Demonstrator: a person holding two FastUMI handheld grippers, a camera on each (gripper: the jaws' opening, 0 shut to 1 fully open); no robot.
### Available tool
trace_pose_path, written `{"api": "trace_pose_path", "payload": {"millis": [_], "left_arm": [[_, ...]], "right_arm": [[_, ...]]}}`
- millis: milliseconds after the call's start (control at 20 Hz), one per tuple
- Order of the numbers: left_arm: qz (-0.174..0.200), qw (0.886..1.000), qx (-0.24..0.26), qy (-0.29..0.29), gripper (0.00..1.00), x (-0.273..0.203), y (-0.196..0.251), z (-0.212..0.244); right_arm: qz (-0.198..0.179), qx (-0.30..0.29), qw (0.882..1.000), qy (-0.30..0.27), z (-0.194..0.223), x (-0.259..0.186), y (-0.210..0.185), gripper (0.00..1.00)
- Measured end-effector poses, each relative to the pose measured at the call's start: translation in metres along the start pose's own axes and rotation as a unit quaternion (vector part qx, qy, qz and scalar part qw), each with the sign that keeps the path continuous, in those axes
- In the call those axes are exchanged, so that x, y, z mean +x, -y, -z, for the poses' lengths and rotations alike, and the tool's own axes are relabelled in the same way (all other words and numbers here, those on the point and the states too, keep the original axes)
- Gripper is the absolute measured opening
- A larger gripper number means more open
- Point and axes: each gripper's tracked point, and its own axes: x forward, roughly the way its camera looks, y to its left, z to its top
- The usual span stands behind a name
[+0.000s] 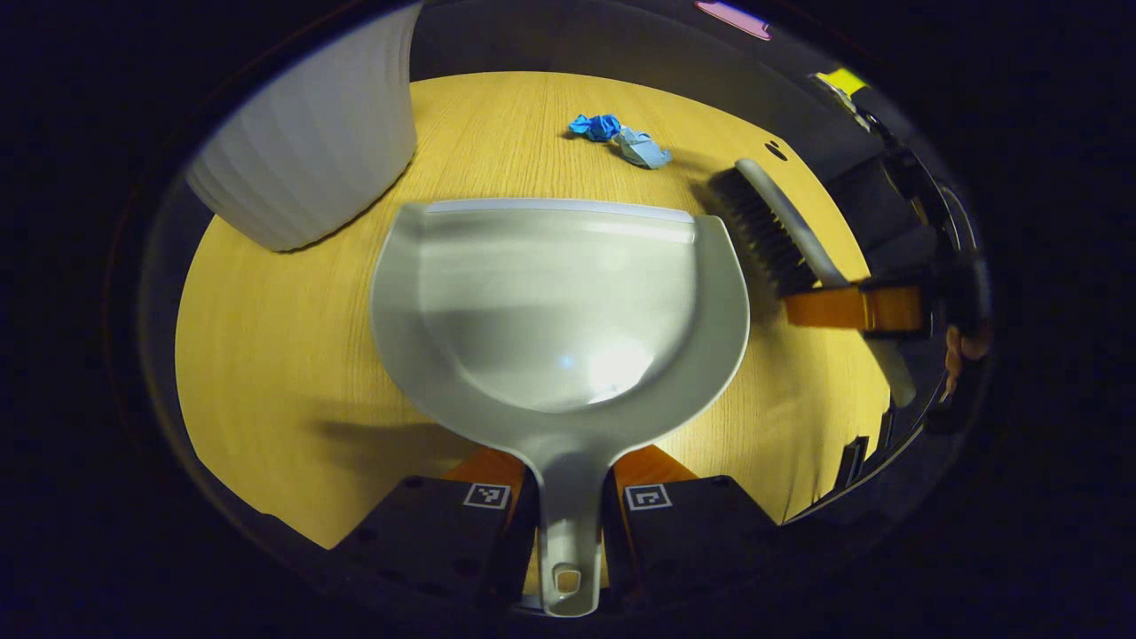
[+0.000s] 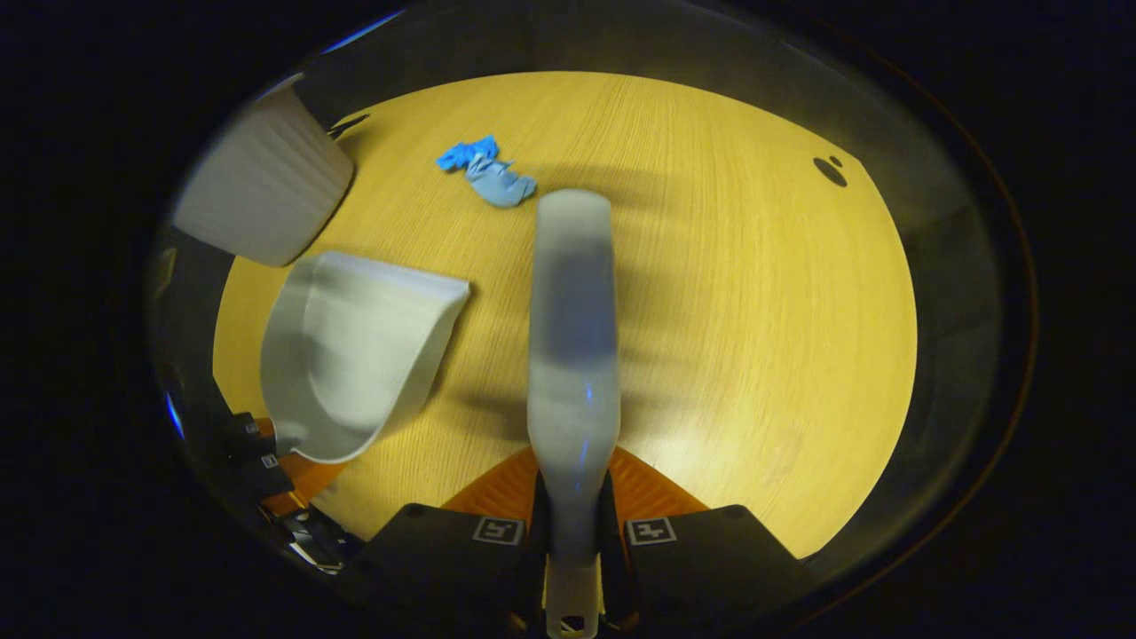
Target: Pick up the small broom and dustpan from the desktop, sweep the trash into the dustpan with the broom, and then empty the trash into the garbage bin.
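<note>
The left gripper (image 1: pixel 568 497) squeezes the dustpan (image 1: pixel 559 302) handle. The right gripper (image 2: pixel 572 524) squeezes the broom (image 2: pixel 572 337). Blue trash (image 1: pixel 621 138) lies on the tabletop (image 1: pixel 293 355).

One dustpan (image 1: pixel 559 302) is sitting on the desktop (image 1: pixel 266 355), also showing in the right gripper view (image 2: pixel 355 355). One small broom (image 1: pixel 781 240) is showing, its back facing the right gripper view (image 2: pixel 572 337). Two scraps of trash are lying together: one bright blue crumpled piece (image 1: pixel 596 126) and one paler blue crumpled piece (image 1: pixel 643 149), touching each other. One white ribbed garbage bin (image 1: pixel 311 142) is standing at the desktop's far left. Two grippers are working: left gripper (image 1: pixel 568 497) and right gripper (image 2: pixel 572 532). One small dark mark (image 2: pixel 830 170) is showing on the desktop.
</note>
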Motion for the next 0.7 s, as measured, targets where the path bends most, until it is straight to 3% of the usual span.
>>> {"api": "trace_pose_path", "payload": {"millis": [150,350,600,700], "left_arm": [[-0.004,1.0,0.01,-0.012,0.31,0.0,0.0,-0.001],[-0.022,0.998,0.053,-0.033,0.31,-0.001,-0.009,-0.005],[-0.021,0.995,0.069,-0.065,0.31,-0.004,-0.024,-0.011],[-0.026,0.994,0.079,-0.075,0.31,-0.004,-0.03,-0.015]], "right_arm": [[0.02,-0.022,0.999,0.018,-0.052,0.005,0.023,0.28],[0.032,-0.096,0.995,0.022,-0.111,0.024,0.038,0.28],[0.036,-0.221,0.975,-0.01,-0.168,0.057,0.036,0.27],[0.02,-0.235,0.971,-0.028,-0.176,0.069,0.025,0.27]]}}
